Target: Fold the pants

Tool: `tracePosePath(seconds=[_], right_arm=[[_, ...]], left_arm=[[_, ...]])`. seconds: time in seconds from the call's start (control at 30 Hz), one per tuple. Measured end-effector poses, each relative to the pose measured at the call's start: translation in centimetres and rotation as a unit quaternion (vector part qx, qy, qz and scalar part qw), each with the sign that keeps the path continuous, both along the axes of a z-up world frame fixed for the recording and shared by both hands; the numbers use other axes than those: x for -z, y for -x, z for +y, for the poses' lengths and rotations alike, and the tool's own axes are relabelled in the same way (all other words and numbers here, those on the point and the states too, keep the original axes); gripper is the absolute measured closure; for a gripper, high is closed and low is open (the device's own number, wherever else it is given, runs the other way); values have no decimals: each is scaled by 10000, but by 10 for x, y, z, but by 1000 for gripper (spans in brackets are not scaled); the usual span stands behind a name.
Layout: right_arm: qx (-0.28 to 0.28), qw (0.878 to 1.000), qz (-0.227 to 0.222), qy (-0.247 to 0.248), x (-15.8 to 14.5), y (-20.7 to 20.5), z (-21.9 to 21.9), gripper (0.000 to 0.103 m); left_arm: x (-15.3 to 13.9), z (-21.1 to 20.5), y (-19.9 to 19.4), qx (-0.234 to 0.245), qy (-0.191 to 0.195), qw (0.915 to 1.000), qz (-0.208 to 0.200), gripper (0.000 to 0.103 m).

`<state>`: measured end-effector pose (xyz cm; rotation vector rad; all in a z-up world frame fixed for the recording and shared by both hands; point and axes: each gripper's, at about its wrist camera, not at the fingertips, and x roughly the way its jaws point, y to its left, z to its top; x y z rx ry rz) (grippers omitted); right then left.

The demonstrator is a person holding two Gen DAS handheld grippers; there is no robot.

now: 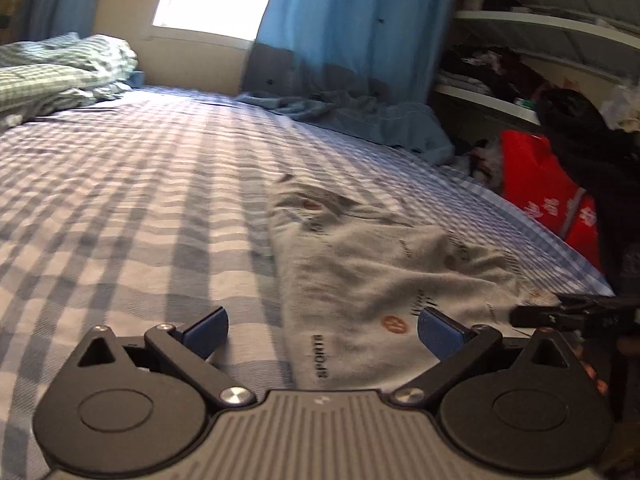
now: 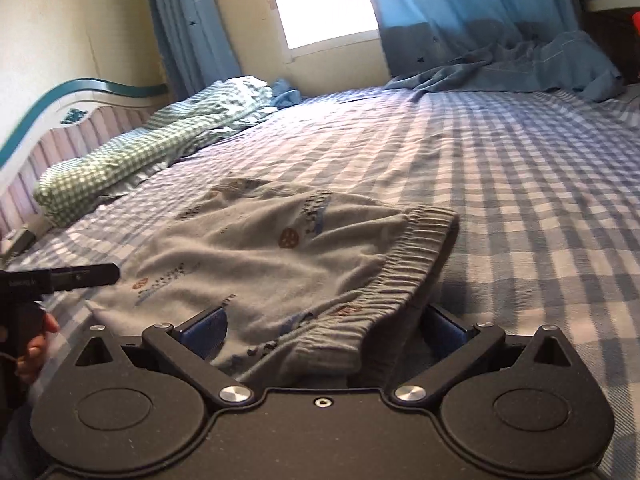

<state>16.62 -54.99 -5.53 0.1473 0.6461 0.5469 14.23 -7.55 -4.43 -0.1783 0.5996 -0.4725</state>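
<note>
pants (image 2: 280,248): pale grey, printed, rumpled | ribbed waistband | on checked bed (image 2: 520,200)

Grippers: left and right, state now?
Left gripper: open, holding nothing, over the pants edge.
Right gripper: open, waistband between its fingers, not clamped.

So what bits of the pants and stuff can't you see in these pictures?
- Near end of the pants, left wrist view: hidden under the left hand-held gripper.
- Part of the waistband, right wrist view: hidden behind the right hand-held gripper, so any grip is unclear.
- Printed words on the pants, both views: blurred, mostly unreadable.
- Shelves, left wrist view: contents dark, cut off by the edge.
</note>
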Motion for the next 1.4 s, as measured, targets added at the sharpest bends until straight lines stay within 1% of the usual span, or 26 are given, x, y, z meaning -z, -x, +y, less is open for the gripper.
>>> tracePosePath(seconds=[0.07, 0.13, 0.17, 0.23, 0.27, 0.3, 0.33, 0.37, 0.53, 0.63, 0.73, 0.8, 0.83, 0.87, 0.9, 1.03, 1.1, 1.17, 1.2, 1.23, 1.3, 1.33, 1.4], right_arm=[[-122, 9994, 140, -278, 0, -9, -8, 0], [-211, 9964, 318, -763, 1, -17, -22, 0], [-216, 9930, 442, -1076, 2, -22, -31, 0], [-211, 9844, 649, -1623, 5, -32, -46, 0], [-220, 9811, 706, -1790, 5, -36, -51, 0], [-229, 9792, 735, -1875, 5, -39, -55, 0], [-213, 9786, 739, -1908, 4, -42, -56, 1], [-184, 9789, 711, -1905, 4, -44, -54, 0], [-2, 9870, 438, -1549, 2, -38, -39, 1], [163, 9875, 364, -1523, 5, -35, -37, 8], [362, 9856, 360, -1615, 9, -33, -42, 20], [555, 9854, 363, -1566, 10, -32, -43, 39], [641, 9857, 359, -1515, 11, -31, -43, 44], [742, 9862, 354, -1436, 12, -30, -43, 53], [830, 9866, 346, -1362, 12, -29, -43, 60], [923, 9899, 215, -1052, 11, -25, -34, 62], [940, 9915, 147, -889, 10, -24, -28, 62], [952, 9920, 118, -817, 10, -23, -27, 62], [958, 9921, 110, -807, 10, -22, -26, 62], [962, 9920, 107, -804, 11, -22, -26, 62], [964, 9922, 99, -782, 11, -21, -26, 63], [970, 9923, 92, -759, 11, -21, -25, 63], [981, 9928, 59, -686, 10, -21, -24, 64]], left_arm=[[1, -4, -8, 330, 111, 9993, 108, 0], [4, -3, -17, 411, 308, 9983, 284, 0], [7, -1, -21, 431, 483, 9971, 388, 0], [11, 10, -24, 422, 949, 9936, 455, 0], [14, 16, -25, 414, 1189, 9909, 478, 0], [16, 19, -25, 416, 1331, 9891, 466, 0], [17, 20, -24, 417, 1383, 9885, 443, 0], [17, 19, -24, 406, 1362, 9889, 423, 0], [15, 5, -21, 333, 928, 9946, 322, 0], [14, 5, -19, 305, 872, 9952, 312, 0], [14, 6, -18, 279, 910, 9950, 312, 0], [14, 6, -18, 261, 883, 9953, 308, 0], [13, 5, -17, 256, 856, 9955, 306, 0], [13, 4, -17, 251, 821, 9959, 293, 1], [12, 4, -15, 218, 797, 9962, 264, 2], [13, 6, -12, 16, 775, 9967, 234, 13], [12, 5, -13, -15, 729, 9970, 245, 14], [12, 3, -12, -45, 634, 9977, 223, 19], [11, 3, -12, -70, 599, 9980, 208, 24], [11, 3, -11, -84, 589, 9980, 192, 33], [11, 2, -10, -184, 561, 9980, 205, 46], [11, 1, -9, -229, 503, 9983, 186, 51], [10, -1, -7, -220, 413, 9988, 108, 54]])
